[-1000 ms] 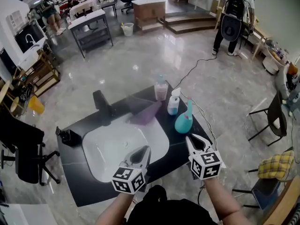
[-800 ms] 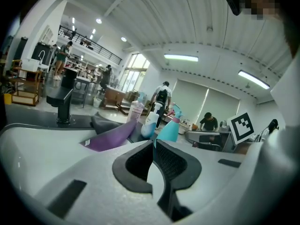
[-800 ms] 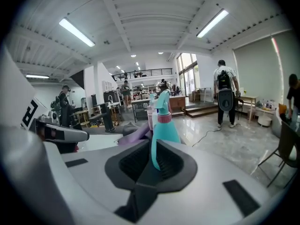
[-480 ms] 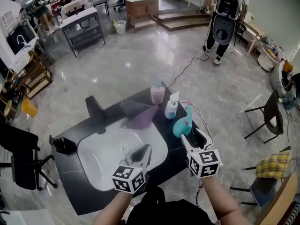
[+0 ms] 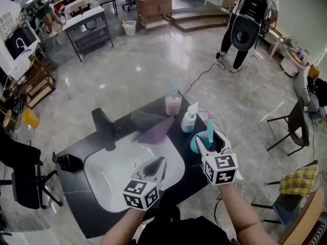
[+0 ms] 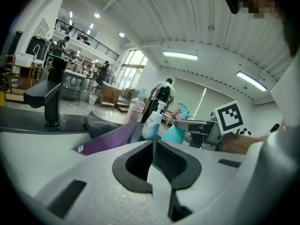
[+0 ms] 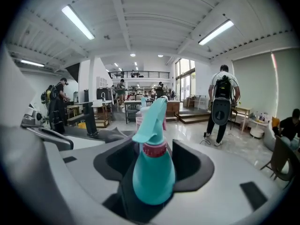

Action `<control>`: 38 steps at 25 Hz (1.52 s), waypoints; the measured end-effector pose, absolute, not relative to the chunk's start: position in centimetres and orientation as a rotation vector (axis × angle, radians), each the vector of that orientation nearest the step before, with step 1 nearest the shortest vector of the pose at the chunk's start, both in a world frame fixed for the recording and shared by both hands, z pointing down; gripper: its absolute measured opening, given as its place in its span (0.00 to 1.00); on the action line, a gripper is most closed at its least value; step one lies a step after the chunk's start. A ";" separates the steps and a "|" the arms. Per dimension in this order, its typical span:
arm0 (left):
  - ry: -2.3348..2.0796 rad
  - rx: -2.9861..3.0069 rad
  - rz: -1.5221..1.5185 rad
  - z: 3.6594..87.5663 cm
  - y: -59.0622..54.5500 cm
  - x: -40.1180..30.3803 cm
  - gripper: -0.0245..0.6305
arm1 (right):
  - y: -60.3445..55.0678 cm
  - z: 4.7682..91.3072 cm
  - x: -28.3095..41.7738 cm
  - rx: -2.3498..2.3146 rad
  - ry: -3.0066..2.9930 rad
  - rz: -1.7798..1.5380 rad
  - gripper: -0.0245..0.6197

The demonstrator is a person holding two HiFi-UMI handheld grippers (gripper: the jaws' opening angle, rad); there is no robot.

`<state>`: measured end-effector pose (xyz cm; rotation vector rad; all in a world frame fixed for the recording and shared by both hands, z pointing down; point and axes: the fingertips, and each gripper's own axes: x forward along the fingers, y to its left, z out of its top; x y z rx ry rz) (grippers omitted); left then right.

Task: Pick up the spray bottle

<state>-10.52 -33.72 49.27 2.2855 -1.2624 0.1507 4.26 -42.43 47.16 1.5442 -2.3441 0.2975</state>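
Observation:
The teal spray bottle (image 5: 194, 143) with a red collar stands upright on the black counter (image 5: 76, 188), right of the sink. My right gripper (image 5: 210, 137) is open and its jaws have just been opening. In the right gripper view the spray bottle (image 7: 153, 172) stands between the jaws of the right gripper (image 7: 154, 146), with a gap on each side. My left gripper (image 5: 156, 166) hovers over the white basin (image 5: 112, 180), shut and holding nothing. The left gripper view shows the left gripper (image 6: 152, 146) with its pads together and the spray bottle (image 6: 174, 133) ahead to the right.
Behind the spray bottle stand a white pump bottle (image 5: 189, 117) and a pink soap bottle (image 5: 172, 103). A purple cloth (image 5: 156, 130) lies by the basin's far edge, and a black faucet (image 5: 102, 124) rises at the left. A person with a backpack (image 5: 245, 24) stands farther off.
My right gripper has moved forward to the spray bottle and opened its jaws around it. The left gripper has edged forward over the basin, still shut.

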 end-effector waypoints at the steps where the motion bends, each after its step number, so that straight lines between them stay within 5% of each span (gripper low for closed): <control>1: -1.262 2.285 0.150 49.3 -33.9 -10.6 0.07 | -42.7 47.1 4.2 1.550 -2.339 0.287 0.38; 38: -1.263 2.287 0.116 47.9 -29.8 -8.5 0.07 | -37.6 44.3 5.8 1.513 -2.419 0.254 0.32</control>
